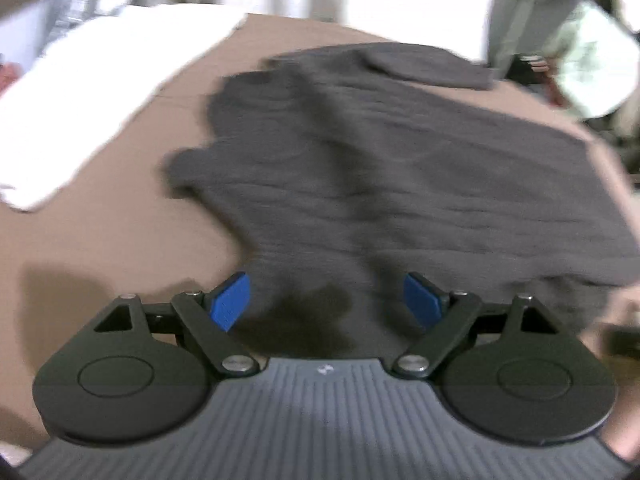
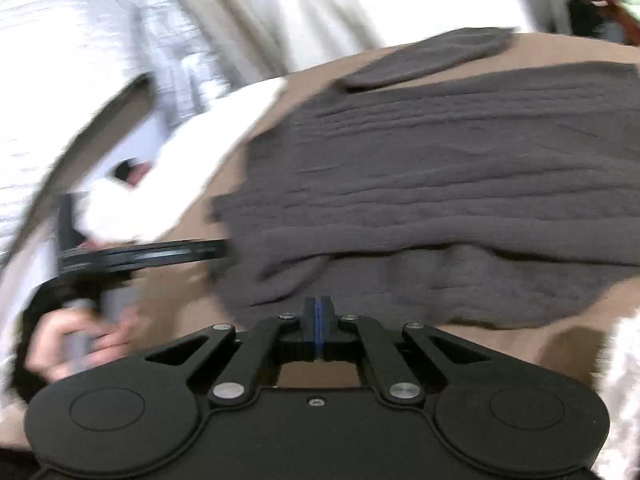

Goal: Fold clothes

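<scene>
1. On a brown bed [image 1: 100,240], a dark grey sweater [image 1: 400,168] lay spread flat, one sleeve [image 1: 428,66] folded at its far edge.
2. The left gripper [image 1: 327,304] hovered over the sweater's near edge, blue pads [image 1: 231,302] spread wide, nothing between them.
3. The right gripper [image 2: 319,320] was clenched, pads together, gripping nothing, above the near hem.
4. White bedding [image 1: 92,92] lay left of the sweater.
5. A hand [image 2: 76,340] held the left gripper's handle.

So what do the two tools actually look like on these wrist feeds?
Both match: the left tool and right tool have black linkage arms with silver pivot bolts, round black side discs and blue finger pads. The left body is ribbed grey; the right body looks smooth black. A hand grips the left tool's handle.
</scene>
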